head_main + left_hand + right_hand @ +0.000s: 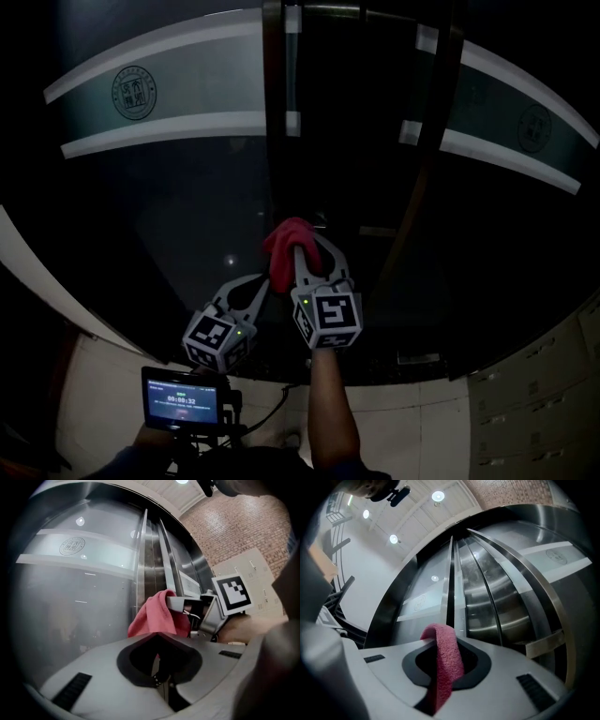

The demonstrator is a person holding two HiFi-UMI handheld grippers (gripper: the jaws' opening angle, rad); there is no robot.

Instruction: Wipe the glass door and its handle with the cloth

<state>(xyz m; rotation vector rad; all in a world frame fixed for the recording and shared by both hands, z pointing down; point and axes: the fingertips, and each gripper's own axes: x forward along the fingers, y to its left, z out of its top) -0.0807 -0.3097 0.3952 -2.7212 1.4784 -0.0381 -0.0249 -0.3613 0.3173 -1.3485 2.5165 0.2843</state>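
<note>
The red cloth (445,663) runs as a narrow strip between the jaws of the right tongs (451,638), which are clamped on it. Its long axis goes from 6 to 12 o'clock, and the top folds over towards 10. In the head view the cloth (286,246) bunches against the dark glass door (187,206), right by an upright bar (274,141); I cannot tell whether this is the handle or the frame. The left tongs (265,279) sit at the cloth's 7 o'clock, jaws closed tip to tip and empty. The head view is very dim, and the cloth's lower end is cut off.
</note>
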